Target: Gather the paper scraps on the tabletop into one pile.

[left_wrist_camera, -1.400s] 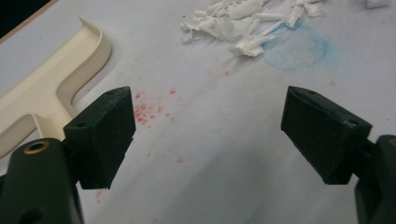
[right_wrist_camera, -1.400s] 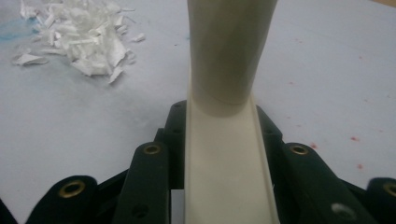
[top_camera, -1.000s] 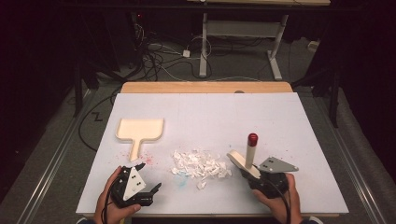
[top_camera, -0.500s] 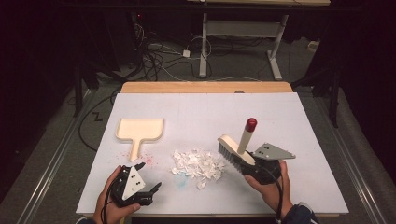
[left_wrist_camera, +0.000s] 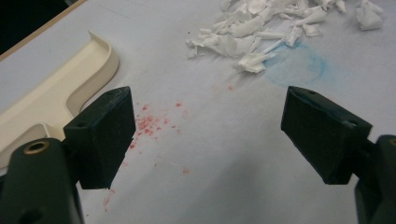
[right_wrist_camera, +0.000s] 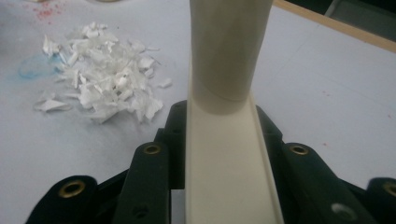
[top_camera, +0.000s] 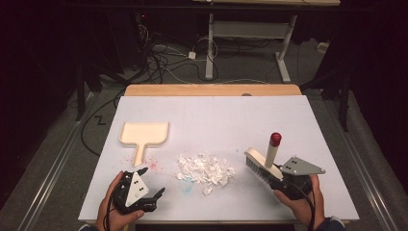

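From above, the right hand-held gripper (top_camera: pixel 281 179) is clamped on a brush (top_camera: pixel 262 161), with the paper scraps (top_camera: pixel 206 169) just to its left. Left gripper view: the left hand-held gripper (left_wrist_camera: pixel 224 135) is wide apart, dustpan (left_wrist_camera: pixel 56 91) ahead-left. Right gripper view: brush handle runs straight ahead, scraps ahead-left on the counter (right_wrist_camera: pixel 322 88).

Cream hand brush (top_camera: pixel 262 165), its handle ending in a red knob (top_camera: pixel 275 139): clamped at the brush back between the jaws of the right gripper (top_camera: pixel 281 179), bristle edge toward 9 o'clock, handle rising tilted toward 12 o'clock; at about 4 o'clock on the white table (top_camera: pixel 216 120). Heap of torn white paper scraps (top_camera: pixel 206 169): loose, irregular, at 6 o'clock near the front edge, just to the 9 o'clock side of the bristles, apart from them. Cream dustpan (top_camera: pixel 143 135): flat, open side toward 12 o'clock, short handle toward 6 o'clock, lying at 8 o'clock, well apart from the scraps.
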`<state>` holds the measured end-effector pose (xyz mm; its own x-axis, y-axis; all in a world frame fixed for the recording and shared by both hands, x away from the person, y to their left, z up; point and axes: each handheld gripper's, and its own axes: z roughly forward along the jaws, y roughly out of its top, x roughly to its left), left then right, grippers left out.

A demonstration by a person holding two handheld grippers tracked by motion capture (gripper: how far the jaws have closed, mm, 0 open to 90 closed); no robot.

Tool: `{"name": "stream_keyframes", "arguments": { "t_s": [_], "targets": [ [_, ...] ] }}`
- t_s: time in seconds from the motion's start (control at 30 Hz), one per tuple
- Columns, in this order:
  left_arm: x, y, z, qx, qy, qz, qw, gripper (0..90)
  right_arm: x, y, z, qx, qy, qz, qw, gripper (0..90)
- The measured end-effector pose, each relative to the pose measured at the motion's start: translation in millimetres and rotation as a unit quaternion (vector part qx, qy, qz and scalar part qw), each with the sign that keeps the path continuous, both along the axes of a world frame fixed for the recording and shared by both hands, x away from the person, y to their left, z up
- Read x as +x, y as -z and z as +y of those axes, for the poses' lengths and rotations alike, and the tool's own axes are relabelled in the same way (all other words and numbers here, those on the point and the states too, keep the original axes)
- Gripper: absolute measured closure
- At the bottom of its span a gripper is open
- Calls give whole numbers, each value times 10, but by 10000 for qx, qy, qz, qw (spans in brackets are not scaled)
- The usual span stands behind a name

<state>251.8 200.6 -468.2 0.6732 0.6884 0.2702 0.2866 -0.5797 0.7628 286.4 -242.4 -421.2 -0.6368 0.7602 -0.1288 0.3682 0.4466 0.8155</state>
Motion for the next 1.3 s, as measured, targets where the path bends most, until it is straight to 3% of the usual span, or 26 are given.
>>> {"name": "stream_keyframes", "arguments": {
  "t_s": [0.17, 0.43, 0.63, 0.73, 0.9, 1.0, 1.13, 1.23, 1.3],
  "targets": [
    [0, 0, -4, -22, 10, -1, 10000, 170, 3, 115, 186, -144, -223, 191, 9995, 681],
    [-1, -7, 13, -81, 48, -30, 10000, 170, 47, 163, 732, -96, -633, 146, 9978, 681],
    [12, -3, 22, -88, 63, -6, 9999, 170, 153, 99, 961, 186, -657, 43, 9977, 681],
    [3, -12, 25, -76, 70, -26, 9999, 170, 152, 39, 915, 192, -609, -112, 9979, 681],
    [3, -13, 31, -87, 50, -21, 9999, 170, 140, -69, 584, 435, -382, -158, 9982, 680],
    [6, -14, 18, -109, 38, -30, 9999, 170, 185, -98, 480, 549, -232, -204, 9980, 680],
    [28, -10, 17, -93, 22, 6, 10000, 170, 367, -47, 503, 428, 41, -367, 9984, 681],
    [43, -4, 22, -128, -13, 13, 9999, 170, 544, 95, 593, 230, 222, -523, 9981, 681],
    [45, -1, 22, -121, -15, 20, 9999, 170, 633, 197, 670, 208, 190, -493, 9984, 681]
  ]
}}
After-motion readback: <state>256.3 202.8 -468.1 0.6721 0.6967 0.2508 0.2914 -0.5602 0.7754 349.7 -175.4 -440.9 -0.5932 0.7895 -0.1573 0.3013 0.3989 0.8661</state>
